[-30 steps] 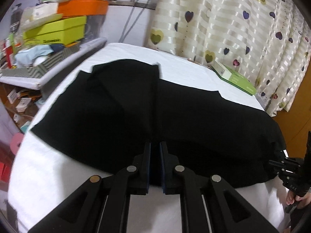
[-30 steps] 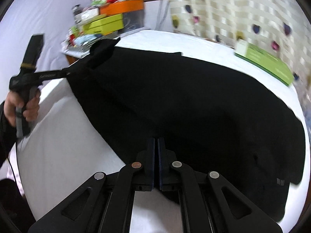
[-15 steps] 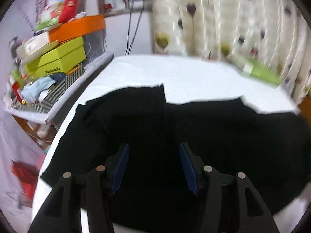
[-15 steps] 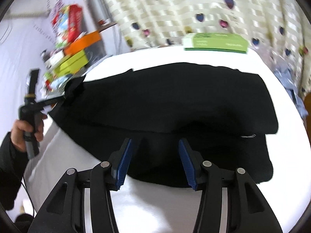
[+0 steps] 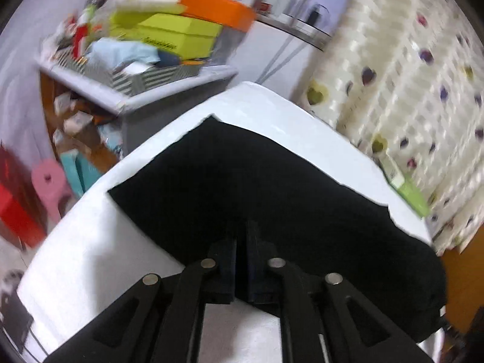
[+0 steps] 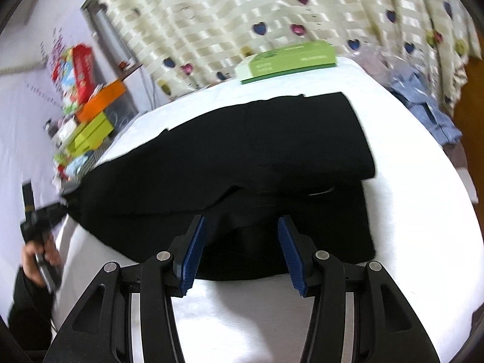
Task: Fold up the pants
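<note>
The black pants (image 6: 248, 157) lay spread across the white tabletop (image 6: 408, 211), folded over so that an upper layer covered most of a lower one; the lower layer stuck out along the near edge and at the right end. In the right wrist view the cloth reached from the left edge of the tabletop almost to its right side, with bare white surface beyond it on the right and in front.

The right tongs (image 6: 240, 249) stood spread wide, their blue pads (image 6: 193, 251) apart and holding nothing, poised just over the near edge of the pants.

The left tongs (image 5: 240, 260) were pressed together on the near edge of the pants, with black fabric bunched between and around the two fingers. In the right wrist view a hand (image 6: 39, 255) in a dark sleeve held that tool's handle at the far left, where a corner of the cloth was drawn toward it.

A green box (image 6: 287, 60) rested on the far side of the tabletop, well apart from the pants, before a cream curtain with heart shapes (image 6: 242, 9). Blue-checked cloth (image 6: 423, 106) lay off the right edge. To the left, beyond the tabletop, a grey shelf (image 5: 169, 87) carried a lime box (image 5: 178, 34) and an orange box (image 5: 217, 9) among blurred clutter.
</note>
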